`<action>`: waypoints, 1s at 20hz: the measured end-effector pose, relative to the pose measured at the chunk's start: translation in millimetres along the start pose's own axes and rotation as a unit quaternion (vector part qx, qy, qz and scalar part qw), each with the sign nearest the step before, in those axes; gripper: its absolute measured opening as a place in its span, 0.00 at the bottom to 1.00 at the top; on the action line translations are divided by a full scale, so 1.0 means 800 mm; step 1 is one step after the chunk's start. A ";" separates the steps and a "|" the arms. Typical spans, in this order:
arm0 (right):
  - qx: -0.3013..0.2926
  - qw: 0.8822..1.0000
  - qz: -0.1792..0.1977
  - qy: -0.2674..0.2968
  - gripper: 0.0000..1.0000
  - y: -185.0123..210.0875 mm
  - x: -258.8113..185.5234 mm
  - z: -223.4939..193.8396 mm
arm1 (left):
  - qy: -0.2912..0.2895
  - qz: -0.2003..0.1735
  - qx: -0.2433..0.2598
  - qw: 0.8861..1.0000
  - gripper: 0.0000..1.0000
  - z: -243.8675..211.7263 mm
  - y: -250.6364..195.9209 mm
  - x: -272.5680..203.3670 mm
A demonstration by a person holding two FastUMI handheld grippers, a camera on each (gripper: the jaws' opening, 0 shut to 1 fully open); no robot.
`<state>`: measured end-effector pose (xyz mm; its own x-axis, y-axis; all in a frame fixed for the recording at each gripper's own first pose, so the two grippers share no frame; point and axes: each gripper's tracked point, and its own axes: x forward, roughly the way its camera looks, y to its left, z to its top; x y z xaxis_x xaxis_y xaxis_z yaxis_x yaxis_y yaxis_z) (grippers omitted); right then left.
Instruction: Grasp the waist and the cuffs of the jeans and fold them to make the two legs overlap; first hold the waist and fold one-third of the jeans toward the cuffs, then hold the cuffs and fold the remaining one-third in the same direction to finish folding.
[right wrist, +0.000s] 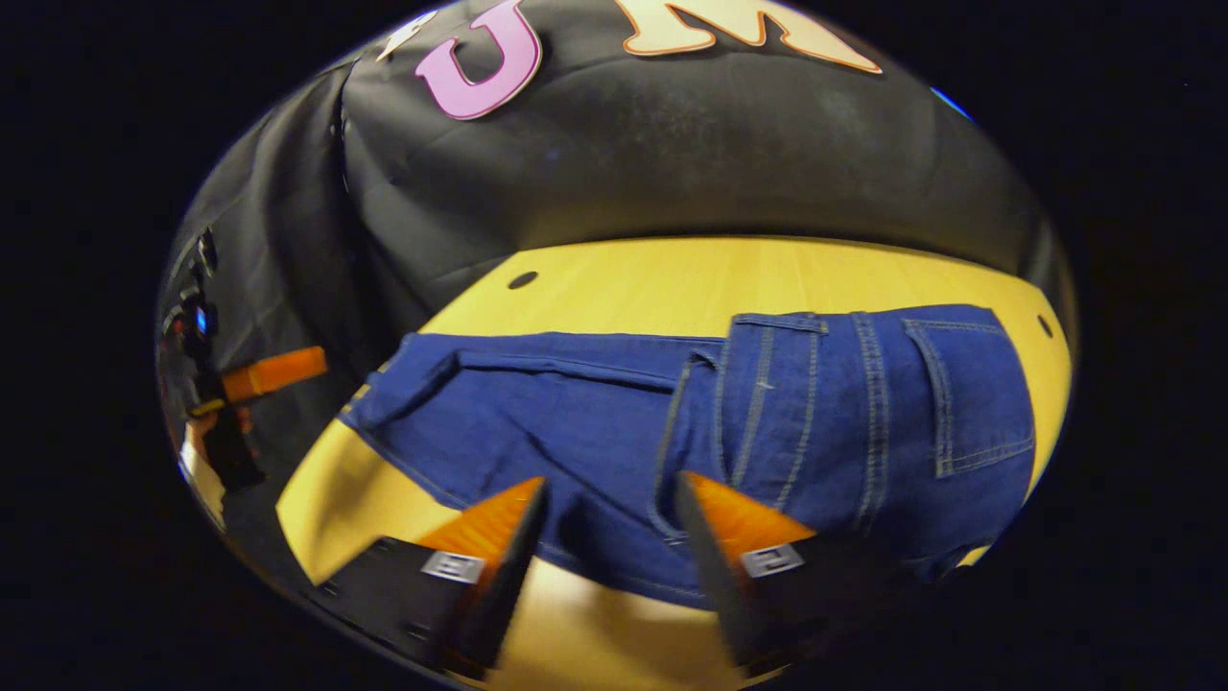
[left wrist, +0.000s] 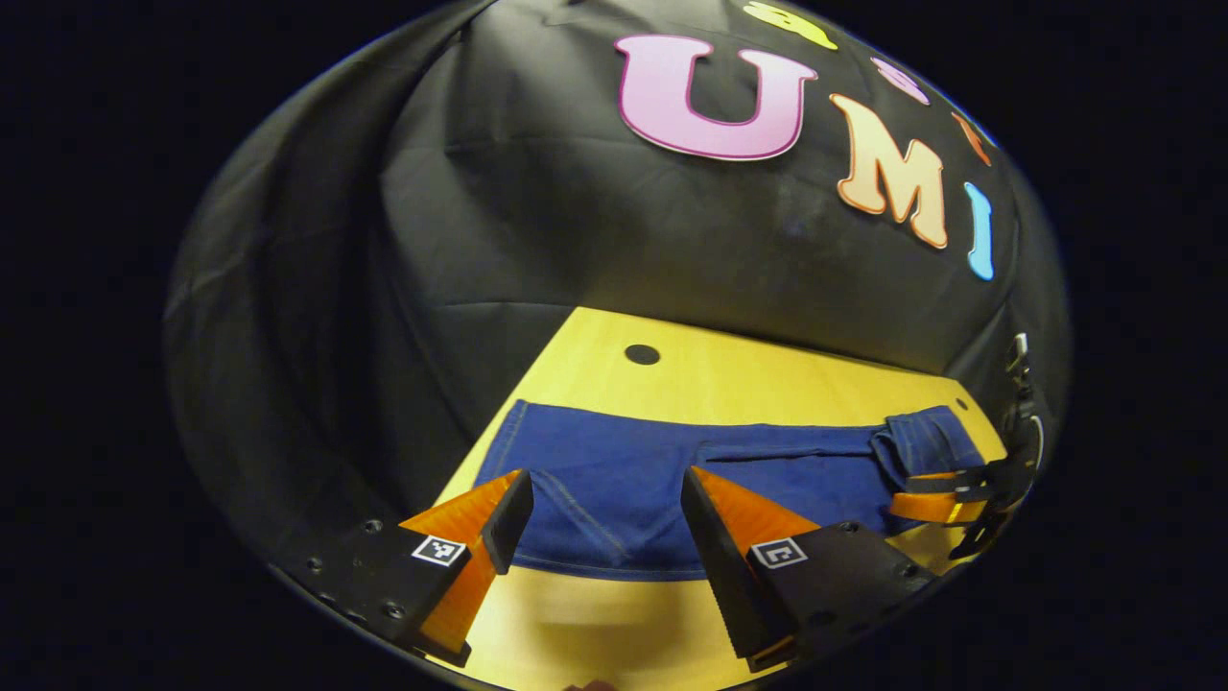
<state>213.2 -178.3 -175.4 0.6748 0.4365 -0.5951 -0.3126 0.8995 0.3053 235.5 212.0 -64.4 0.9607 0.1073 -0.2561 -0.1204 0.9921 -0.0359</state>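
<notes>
The jeans (left wrist: 662,480) lie flat on the yellow wooden table (left wrist: 710,379), stretched lengthwise along it in front of the black cloth wall (left wrist: 499,211). They are dark blue denim with pale stitching along the seams. In the right gripper view the jeans (right wrist: 595,413) show a turned-over section with a back pocket (right wrist: 974,393) lying on top of the rest, its belt loops and double seams plain to see. The left gripper (left wrist: 606,523) hangs just above the near edge of the denim with its orange and black fingers spread wide, gripping nothing. The right gripper (right wrist: 609,533) is likewise wide apart over the near edge by the folded part, and also appears at the far end of the cloth in the left gripper view.
</notes>
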 end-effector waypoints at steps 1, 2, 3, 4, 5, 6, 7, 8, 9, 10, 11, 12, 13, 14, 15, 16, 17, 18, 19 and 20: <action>-0.009 1.000 -0.008 -0.008 0.98 -0.001 -0.007 0.007 | 0.007 0.009 0.001 1.000 0.92 -0.008 0.015 0.003; -0.016 1.000 -0.014 -0.012 0.94 0.000 -0.018 0.010 | 0.015 0.016 0.000 1.000 0.93 -0.017 0.029 0.008; -0.019 1.000 -0.016 -0.014 0.98 0.000 -0.026 0.012 | 0.020 0.022 -0.002 1.000 0.92 -0.025 0.043 0.012; -0.023 0.999 -0.020 -0.014 0.95 0.000 -0.033 0.013 | 0.025 0.025 -0.005 0.999 0.92 -0.032 0.052 0.016; -0.028 0.999 -0.026 -0.014 0.98 -0.004 -0.041 0.015 | 0.034 0.028 -0.008 0.999 0.92 -0.041 0.060 0.023; -0.035 0.999 -0.035 -0.014 0.98 -0.011 -0.051 0.014 | 0.044 0.028 -0.011 0.999 0.92 -0.049 0.063 0.028; -0.039 0.998 -0.043 -0.014 0.99 -0.019 -0.059 0.017 | 0.048 0.026 -0.011 0.998 0.93 -0.055 0.067 0.033; -0.037 0.998 -0.050 -0.014 0.94 -0.023 -0.066 0.018 | 0.052 0.026 -0.011 0.998 0.93 -0.062 0.069 0.037; -0.031 0.998 -0.053 -0.017 0.99 -0.027 -0.073 0.022 | 0.055 0.026 -0.012 0.998 0.93 -0.067 0.072 0.039; -0.023 0.998 -0.057 -0.020 0.99 -0.029 -0.079 0.025 | 0.057 0.027 -0.011 0.998 0.93 -0.072 0.076 0.040; -0.015 0.998 -0.060 -0.025 0.98 -0.032 -0.087 0.030 | 0.060 0.029 -0.012 0.998 0.93 -0.077 0.081 0.042; -0.010 0.997 -0.064 -0.031 0.98 -0.034 -0.094 0.036 | 0.063 0.030 -0.013 0.997 0.93 -0.081 0.083 0.043; -0.006 0.997 -0.069 -0.037 0.98 -0.037 -0.100 0.043 | 0.064 0.032 -0.014 0.997 0.93 -0.083 0.084 0.044; -0.005 0.996 -0.074 -0.043 0.98 -0.039 -0.104 0.047 | 0.063 0.034 -0.015 0.997 0.92 -0.084 0.084 0.046; -0.004 0.996 -0.079 -0.049 0.94 -0.043 -0.109 0.052 | 0.063 0.036 -0.015 0.997 0.93 -0.084 0.085 0.048; -0.001 0.995 -0.083 -0.051 0.98 -0.046 -0.111 0.054 | 0.064 0.038 -0.017 0.997 0.93 -0.086 0.085 0.049; 0.004 0.995 -0.085 -0.051 0.98 -0.050 -0.113 0.056 | 0.068 0.040 -0.016 0.997 0.93 -0.090 0.086 0.049; 0.014 0.995 -0.085 -0.054 0.94 -0.051 -0.115 0.059 | 0.069 0.045 -0.014 0.997 0.93 -0.092 0.089 0.047; 0.023 0.995 -0.083 -0.058 0.98 -0.051 -0.117 0.065 | 0.068 0.046 -0.014 0.997 0.93 -0.091 0.090 0.049; 0.030 0.994 -0.083 -0.066 0.94 -0.052 -0.119 0.072 | 0.069 0.050 -0.016 0.996 0.92 -0.092 0.089 0.050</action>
<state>200.4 -258.4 -88.4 0.7963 0.2731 -0.5398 -0.1525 0.9541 0.2578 247.2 282.3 -148.4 0.9004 0.1923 -0.3902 -0.2228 0.9743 -0.0339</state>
